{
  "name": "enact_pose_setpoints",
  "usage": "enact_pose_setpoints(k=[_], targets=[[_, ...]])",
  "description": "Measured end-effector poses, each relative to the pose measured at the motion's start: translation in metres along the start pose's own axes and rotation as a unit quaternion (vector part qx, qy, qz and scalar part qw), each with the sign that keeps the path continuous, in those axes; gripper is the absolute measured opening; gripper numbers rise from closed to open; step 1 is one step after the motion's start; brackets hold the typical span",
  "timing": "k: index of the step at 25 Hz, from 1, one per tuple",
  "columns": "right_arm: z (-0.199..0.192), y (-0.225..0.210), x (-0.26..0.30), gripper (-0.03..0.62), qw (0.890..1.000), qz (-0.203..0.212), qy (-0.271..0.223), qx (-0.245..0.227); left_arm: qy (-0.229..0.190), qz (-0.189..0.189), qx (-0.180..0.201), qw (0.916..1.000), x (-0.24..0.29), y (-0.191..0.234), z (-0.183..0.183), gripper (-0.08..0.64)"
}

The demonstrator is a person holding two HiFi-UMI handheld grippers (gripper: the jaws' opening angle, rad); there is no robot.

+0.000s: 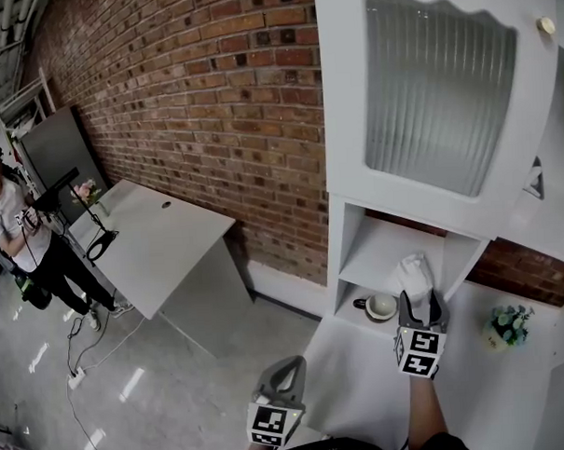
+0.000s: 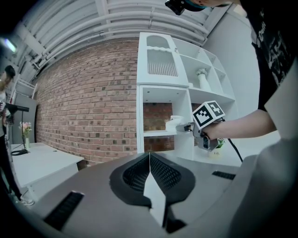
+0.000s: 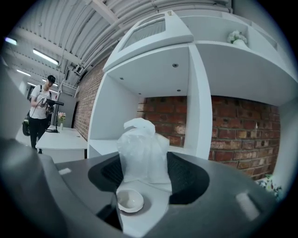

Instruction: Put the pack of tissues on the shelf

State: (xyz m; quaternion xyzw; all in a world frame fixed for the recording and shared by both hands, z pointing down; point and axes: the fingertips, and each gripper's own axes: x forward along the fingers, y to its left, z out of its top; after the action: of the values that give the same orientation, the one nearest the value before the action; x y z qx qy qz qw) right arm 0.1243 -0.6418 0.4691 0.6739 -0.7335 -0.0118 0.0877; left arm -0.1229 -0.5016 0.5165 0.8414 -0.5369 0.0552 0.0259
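Pack (image 3: 142, 153) held at the shelf (image 1: 372, 253)
Right gripper (image 1: 421, 302) jaws clamp the pack, its base hidden from above; left gripper (image 1: 286, 368) jaws together, empty.

Your shelf (image 1: 387, 247): white board; pack of tissues (image 1: 415, 274) at its front edge, resting or not you can't tell.
Compartment below it: white cup (image 1: 381, 306).
Your surface (image 1: 363, 379): small flower pot (image 1: 508, 326), far right.
Your floor (image 1: 46, 370): loose cable (image 1: 82, 354).
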Motion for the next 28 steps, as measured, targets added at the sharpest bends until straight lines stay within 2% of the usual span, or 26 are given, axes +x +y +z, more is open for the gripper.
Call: enact_pose_setpoints(k=[7, 12, 22, 28], targets=[[-0.003, 0.003, 0.003, 0.318, 1.0, 0.017, 0.001, 0.022, 0.001, 0.002, 0.0, 1.0, -0.003, -0.002, -0.003, 0.011], [0.009, 0.004, -0.005, 0.38, 0.998, 0.025, -0.02, 0.051, -0.004, 0.006, 0.002, 1.0, -0.007, -0.002, -0.001, 0.011], [0.018, 0.006, -0.037, 0.388, 0.996, 0.049, -0.031, 0.067, -0.016, -0.001, 0.002, 0.9999, -0.016, -0.011, 0.004, 0.011], [0.011, 0.014, -0.064, 0.388, 0.996, 0.069, -0.027, 0.044, -0.023, -0.007, 0.002, 0.9997, -0.022, -0.019, 0.006, 0.011]])
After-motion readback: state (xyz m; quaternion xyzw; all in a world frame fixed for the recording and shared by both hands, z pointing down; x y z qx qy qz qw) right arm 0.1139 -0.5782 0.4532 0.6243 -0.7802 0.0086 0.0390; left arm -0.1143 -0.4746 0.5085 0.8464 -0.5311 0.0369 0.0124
